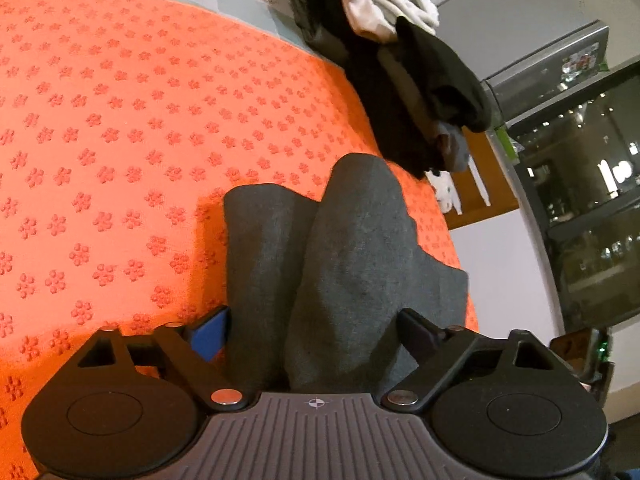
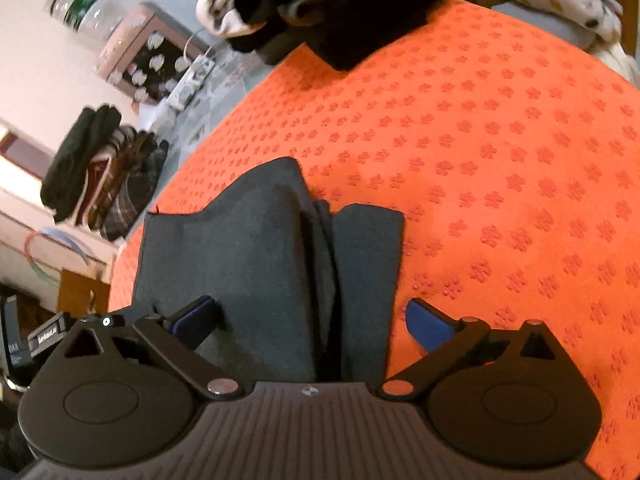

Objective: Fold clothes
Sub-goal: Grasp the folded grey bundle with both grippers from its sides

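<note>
Lying folded on the orange flower-embossed mat (image 1: 100,120), the dark grey cloth (image 1: 320,264) sat between the spread fingers of the left gripper (image 1: 316,332) and the right gripper (image 2: 316,320), not pinched.

Each camera sits just behind its own claw, looking forward and steeply down along the fingers, close over the orange mat (image 1: 120,128). The left claw (image 1: 316,332) and right claw (image 2: 312,320) views share the grey cloth (image 1: 340,260) between the fingers and the clothes pile (image 2: 340,12) ahead.

An orange flower-embossed mat (image 1: 120,120) covers the bench, bearing a folded grey garment (image 1: 340,248) and a heap of dark clothes (image 1: 400,92).
</note>
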Tool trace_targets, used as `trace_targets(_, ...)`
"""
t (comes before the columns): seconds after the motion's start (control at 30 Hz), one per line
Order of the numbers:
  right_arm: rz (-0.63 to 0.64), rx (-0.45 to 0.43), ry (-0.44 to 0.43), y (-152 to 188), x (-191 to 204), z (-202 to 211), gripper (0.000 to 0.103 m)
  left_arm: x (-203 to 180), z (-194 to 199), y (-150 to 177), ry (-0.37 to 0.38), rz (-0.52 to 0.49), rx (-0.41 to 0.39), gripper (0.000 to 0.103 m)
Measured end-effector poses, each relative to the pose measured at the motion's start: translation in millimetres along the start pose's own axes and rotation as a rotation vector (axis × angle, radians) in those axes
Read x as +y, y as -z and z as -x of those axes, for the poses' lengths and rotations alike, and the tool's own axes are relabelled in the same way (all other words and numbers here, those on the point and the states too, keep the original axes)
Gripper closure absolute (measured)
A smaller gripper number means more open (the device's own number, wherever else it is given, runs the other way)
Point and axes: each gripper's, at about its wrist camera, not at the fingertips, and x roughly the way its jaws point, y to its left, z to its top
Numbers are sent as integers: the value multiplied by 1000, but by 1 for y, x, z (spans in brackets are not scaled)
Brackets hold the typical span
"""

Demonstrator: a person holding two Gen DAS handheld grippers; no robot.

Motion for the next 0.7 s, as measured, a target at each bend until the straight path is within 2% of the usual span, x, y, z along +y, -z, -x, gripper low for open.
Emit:
trace_targets(0.13,94,31,8,0,16,-12,1,2,1,3,-10,6,-11,25)
trace_targets(0.23,146,-2,52,1,21,-14,2,3,1,3,-9,24,-21,25)
trace_targets(0.37,103,-65,62,2,15,-10,8,3,3,5,-6,35,-30,25)
trace_targets(0.5,53,-74,20,2,9,-10,11,5,3,6,17,71,-36,24)
trace_targets(0.57,32,-59,-19,-1,9,-12,29,3,4,7,33,80,-43,24)
trace_targets(0.63,10,-43,-46,-1,9,-14,39,1,4,9,48,78,-47,25)
trace_targets(0.7,-17,-30,-78,-2,9,-13,56,0,6,10,52,75,-54,37)
